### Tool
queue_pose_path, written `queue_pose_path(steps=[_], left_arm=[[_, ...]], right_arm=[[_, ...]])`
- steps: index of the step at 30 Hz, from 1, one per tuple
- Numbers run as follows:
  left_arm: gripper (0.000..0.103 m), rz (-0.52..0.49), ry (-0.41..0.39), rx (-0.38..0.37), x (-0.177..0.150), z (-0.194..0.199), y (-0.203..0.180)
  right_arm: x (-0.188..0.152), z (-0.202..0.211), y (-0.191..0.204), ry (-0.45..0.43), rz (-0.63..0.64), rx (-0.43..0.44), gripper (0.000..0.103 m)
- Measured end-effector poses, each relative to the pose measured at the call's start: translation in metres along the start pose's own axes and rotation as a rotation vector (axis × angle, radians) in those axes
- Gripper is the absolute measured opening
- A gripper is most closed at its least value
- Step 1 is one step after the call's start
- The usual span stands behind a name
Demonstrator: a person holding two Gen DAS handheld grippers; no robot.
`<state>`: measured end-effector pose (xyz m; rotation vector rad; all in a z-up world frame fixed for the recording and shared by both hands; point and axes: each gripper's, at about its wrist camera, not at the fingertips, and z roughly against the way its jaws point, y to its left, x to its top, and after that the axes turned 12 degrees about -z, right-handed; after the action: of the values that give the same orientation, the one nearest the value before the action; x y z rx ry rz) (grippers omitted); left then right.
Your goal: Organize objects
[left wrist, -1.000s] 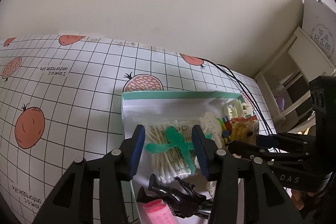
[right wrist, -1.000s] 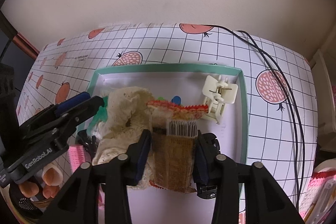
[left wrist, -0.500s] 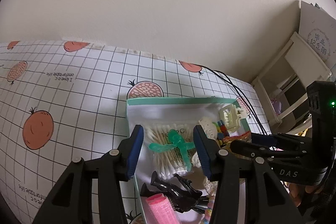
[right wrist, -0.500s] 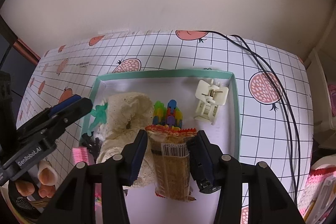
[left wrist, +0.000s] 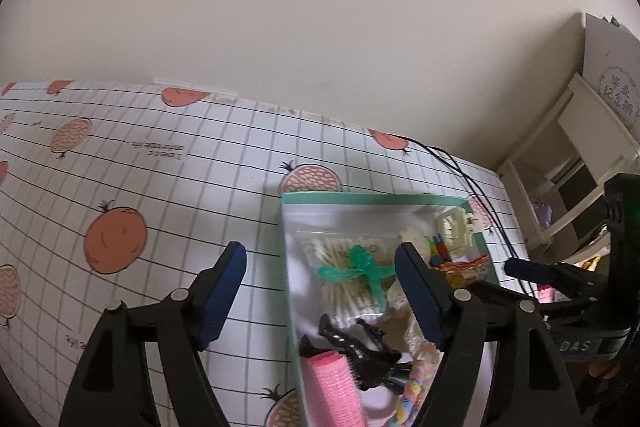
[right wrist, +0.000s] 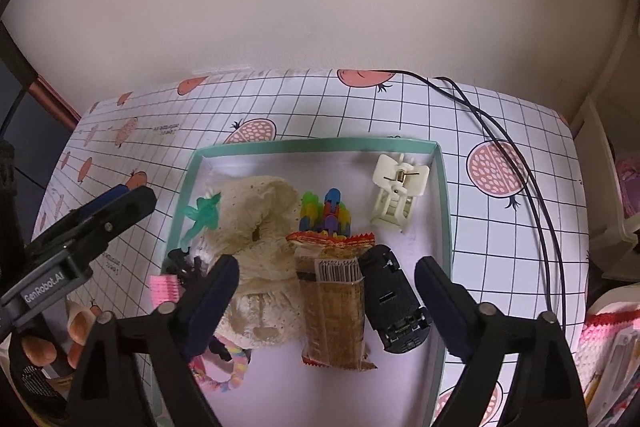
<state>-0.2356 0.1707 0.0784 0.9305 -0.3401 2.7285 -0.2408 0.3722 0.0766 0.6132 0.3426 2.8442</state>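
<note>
Between opening jaws — snack packet (right wrist: 334, 301) (untouched).

My own right finger (left wrist: 424, 291) covers part of the lace cloth (left wrist: 400, 297); the pink roller (left wrist: 336, 387) runs off the bottom edge; tablecloth lettering (left wrist: 156, 150) too small to read.

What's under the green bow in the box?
A clear bag of cotton swabs lies under the green bow. The cream lace cloth covers the bag's right edge, and the box floor below is hidden.
</note>
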Motion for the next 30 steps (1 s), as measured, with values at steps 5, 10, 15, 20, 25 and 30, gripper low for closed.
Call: queue_pose_path(steps=[5,10,15,20,25,30], left_arm=[[0.089,0.004,-0.001,0.045,-0.003,0.005,0.007],[0.096,0.004,-0.002,0.09,-0.007,0.009,0.012],[0.103,0.001,0.009,0.136,-0.013,0.012,0.015],[0.103,0.012,0.004,0.132,-0.021,0.018,0.018],[0.103,-0.008,-0.011,0.145,-0.033,0.03,0.013],[0.103,-0.018,-0.023,0.151,-0.052,0.044,0.009]], right_arm=[[-0.001,0.003,-0.001,-0.007,-0.003,-0.012,0.102],[-0.002,0.006,-0.002,-0.012,-0.003,-0.022,0.103],[-0.005,0.009,-0.002,-0.016,-0.004,-0.033,0.103],[-0.01,0.015,-0.002,-0.023,-0.017,-0.031,0.103],[-0.019,0.019,-0.001,-0.024,-0.037,-0.017,0.103],[-0.036,0.021,0.001,-0.031,-0.037,-0.008,0.103]])
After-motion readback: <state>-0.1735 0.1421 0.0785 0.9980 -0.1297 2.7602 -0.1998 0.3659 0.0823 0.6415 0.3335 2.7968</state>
